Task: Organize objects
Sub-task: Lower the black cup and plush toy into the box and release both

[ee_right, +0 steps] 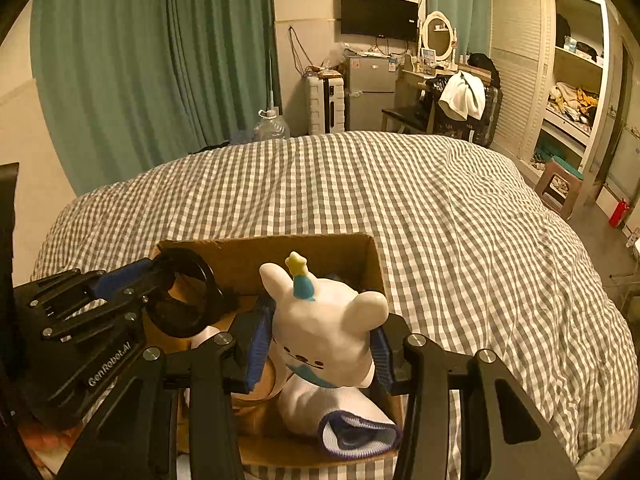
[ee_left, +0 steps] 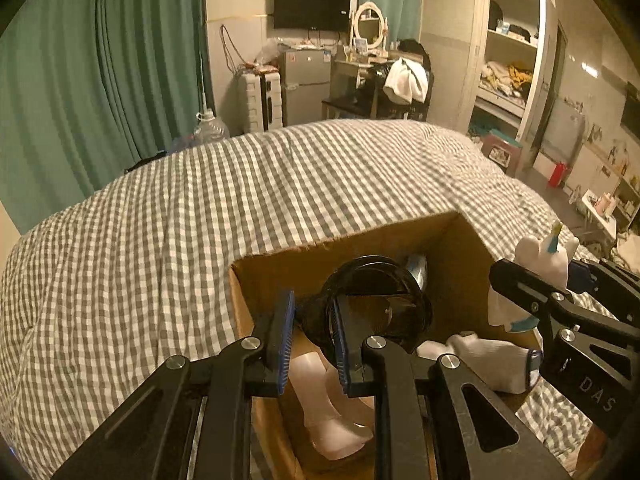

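An open cardboard box (ee_left: 272, 272) (ee_right: 260, 248) sits on the checked bed. My left gripper (ee_left: 310, 340) (ee_right: 132, 280) is shut on the rim of a round black disc-shaped object (ee_left: 380, 304) (ee_right: 188, 296), held over the box's left part. My right gripper (ee_right: 320, 346) (ee_left: 532, 280) is shut on a white toy animal with a blue horn and yellow star (ee_right: 328, 328) (ee_left: 540, 260), held over the box's right side. Inside the box lie a rolled white sock with a blue cuff (ee_right: 352, 428) (ee_left: 492, 360) and a pale pink plastic item (ee_left: 328, 408).
The grey-and-white checked bedspread (ee_left: 200, 220) (ee_right: 460, 240) surrounds the box. Beyond the bed are a green curtain (ee_left: 100, 72), a fridge (ee_left: 304, 84), a dressing table with a chair (ee_left: 384, 80), a wardrobe (ee_left: 508, 52) and a stool (ee_right: 560, 184).
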### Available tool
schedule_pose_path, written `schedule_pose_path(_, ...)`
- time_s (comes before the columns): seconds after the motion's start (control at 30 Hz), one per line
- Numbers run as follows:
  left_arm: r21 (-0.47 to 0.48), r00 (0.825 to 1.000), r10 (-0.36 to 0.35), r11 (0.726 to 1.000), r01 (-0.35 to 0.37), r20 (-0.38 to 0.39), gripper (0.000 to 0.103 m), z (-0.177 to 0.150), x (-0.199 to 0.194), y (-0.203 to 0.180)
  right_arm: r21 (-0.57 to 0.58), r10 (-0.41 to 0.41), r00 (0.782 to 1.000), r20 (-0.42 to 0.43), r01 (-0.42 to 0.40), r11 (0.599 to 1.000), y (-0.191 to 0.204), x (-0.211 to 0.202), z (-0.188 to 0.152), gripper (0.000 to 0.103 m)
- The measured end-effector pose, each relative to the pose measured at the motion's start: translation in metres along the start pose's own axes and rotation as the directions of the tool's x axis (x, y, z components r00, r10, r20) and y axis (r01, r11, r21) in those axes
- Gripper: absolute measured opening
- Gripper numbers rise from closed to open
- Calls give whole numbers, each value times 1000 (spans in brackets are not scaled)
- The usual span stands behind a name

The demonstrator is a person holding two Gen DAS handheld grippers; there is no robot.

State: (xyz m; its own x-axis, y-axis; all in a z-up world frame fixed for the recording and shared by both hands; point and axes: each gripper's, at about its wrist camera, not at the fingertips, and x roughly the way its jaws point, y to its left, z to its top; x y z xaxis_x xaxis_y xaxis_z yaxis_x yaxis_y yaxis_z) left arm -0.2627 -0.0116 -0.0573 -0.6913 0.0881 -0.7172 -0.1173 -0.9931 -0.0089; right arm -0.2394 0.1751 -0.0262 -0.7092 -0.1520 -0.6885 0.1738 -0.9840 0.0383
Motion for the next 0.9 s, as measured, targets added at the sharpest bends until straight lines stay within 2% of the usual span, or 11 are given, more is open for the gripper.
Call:
schedule_pose_path(0.1,9,1000,4,1000,-4,-18,18,-4,10,-2,19,11,1000,-5,-11,1000,-3,9,-3,43)
schedule_pose_path(0.27,-20,998,6,1000,-8,-61,21,-8,20,-2,46,25,1000,0,-25,999,-5,0,-16,44)
schedule_pose_path(0.33,-25,997,-1,1000,-1,-82,25,-10,20,-2,50,31,999,8,-31,998,-6,-3,-16,55)
schedule_pose_path(0.37,-24,996,-6,1000,4,-87,30,-11,18,-2,46,24,1000,20,-25,999,-5,-7,-16,62)
schedule_pose_path(0.4,-22,996,-9,1000,7,-90,33,-11,15,-2,44,17,999,34,-18,999,-3,-13,-16,62)
schedule_pose_path(0.43,-19,996,-8,1000,7,-86,47,-11,12,-2,45,16,999,43,-18,999,-2,-17,-16,63)
schedule_pose_path(0.47,-12,997,0,1000,0,-75,66,-11,7,-4,49,18,999,51,-21,999,-1,-23,-15,66)
schedule_pose_path(0.53,-3,999,15,1000,-15,-41,79,-12,-6,-5,54,14,998,63,-18,998,-1,-34,-14,73)
schedule_pose_path(0.8,8,999,26,1000,-26,38,82,-6,-74,4,74,-49,994,99,42,996,0,-95,-16,75)
schedule_pose_path(0.9,1,995,53,999,-54,83,82,-7,-102,11,63,-74,990,121,67,996,3,-123,-19,75)
